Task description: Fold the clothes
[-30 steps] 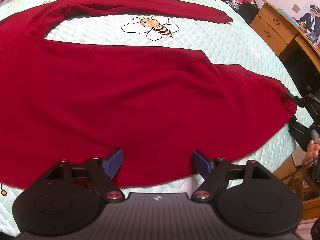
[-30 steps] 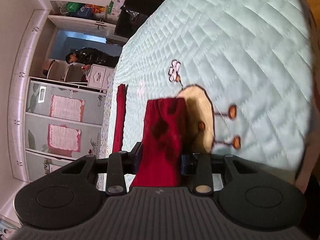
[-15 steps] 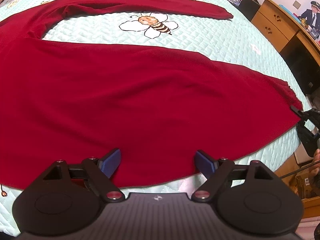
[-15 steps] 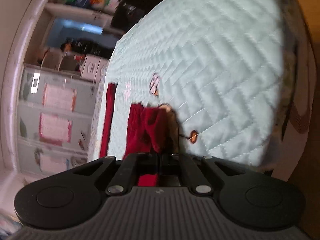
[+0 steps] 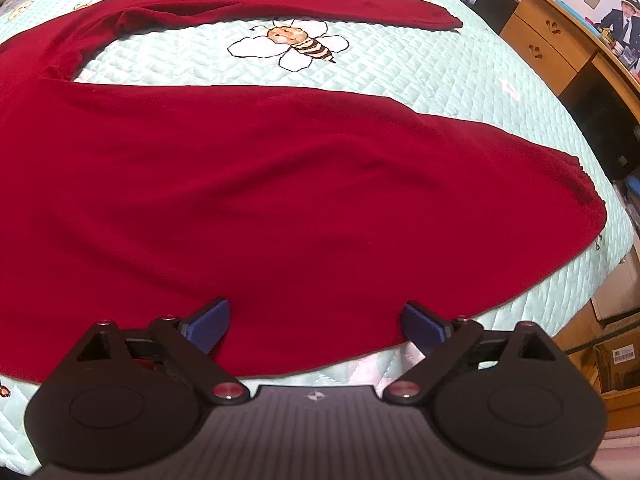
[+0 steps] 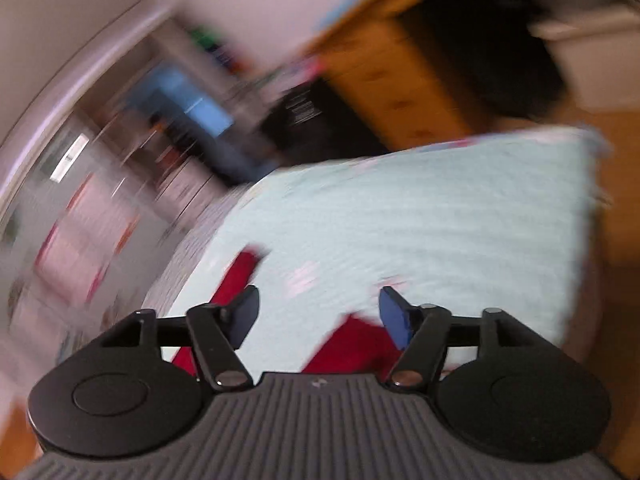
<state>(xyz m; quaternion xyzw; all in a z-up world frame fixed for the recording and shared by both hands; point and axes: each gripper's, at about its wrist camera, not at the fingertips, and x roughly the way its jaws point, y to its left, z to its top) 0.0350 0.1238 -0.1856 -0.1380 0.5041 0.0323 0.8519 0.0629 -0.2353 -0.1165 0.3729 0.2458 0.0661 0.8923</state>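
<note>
Dark red knit garment (image 5: 280, 200) is lying spread flat on the pale green quilted bedspread (image 5: 440, 80). Left gripper (image 5: 316, 320) is hovering over its near hem, jaws opening wide, pinching nothing. Right gripper (image 6: 318, 312) is also opening in a blurred view, its 2 blue pads (image 6: 394, 316) gripping nothing.

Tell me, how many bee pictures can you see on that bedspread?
1 whole bee, printed on the quilt between the red garment's long sleeve and its body. Partial prints show at the quilt's edges, and the garment may hide more.
</note>
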